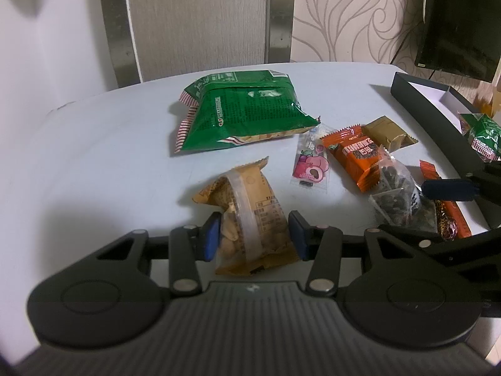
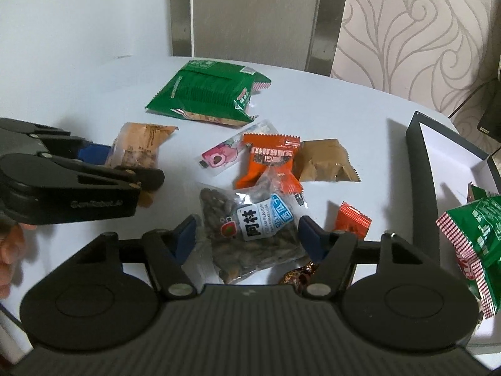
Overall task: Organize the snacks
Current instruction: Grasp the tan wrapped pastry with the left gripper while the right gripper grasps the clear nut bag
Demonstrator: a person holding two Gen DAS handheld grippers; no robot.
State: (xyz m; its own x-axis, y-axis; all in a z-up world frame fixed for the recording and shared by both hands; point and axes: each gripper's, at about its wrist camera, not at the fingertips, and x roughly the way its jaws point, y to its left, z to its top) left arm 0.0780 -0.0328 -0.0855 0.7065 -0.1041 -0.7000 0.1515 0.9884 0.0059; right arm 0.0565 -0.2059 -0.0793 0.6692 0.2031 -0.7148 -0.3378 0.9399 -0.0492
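Left wrist view
Left gripper: pinched on the tan snack packet, both blue pads pressed against its sides.
Tan snack packet: held low over the white table, near its front edge.
Large green bag: laid flat farther back on the table.
Pink candy wrapper: seen right of the tan packet, just beside the orange packet.
Brown packet: placed behind the orange packet.
Black box: set at the right edge, a small green bag inside it.

Right wrist view
Right gripper: spread wide, the clear seed bag lying between the fingers, neither pad seen pressing it.
Clear seed bag: rested on the table, partly overlapping the orange packet.
Small orange packet: lying just right of the right finger.
Left gripper: seen at the left, closed on the tan snack packet.
Black box: located to the right, well apart from the large green bag.
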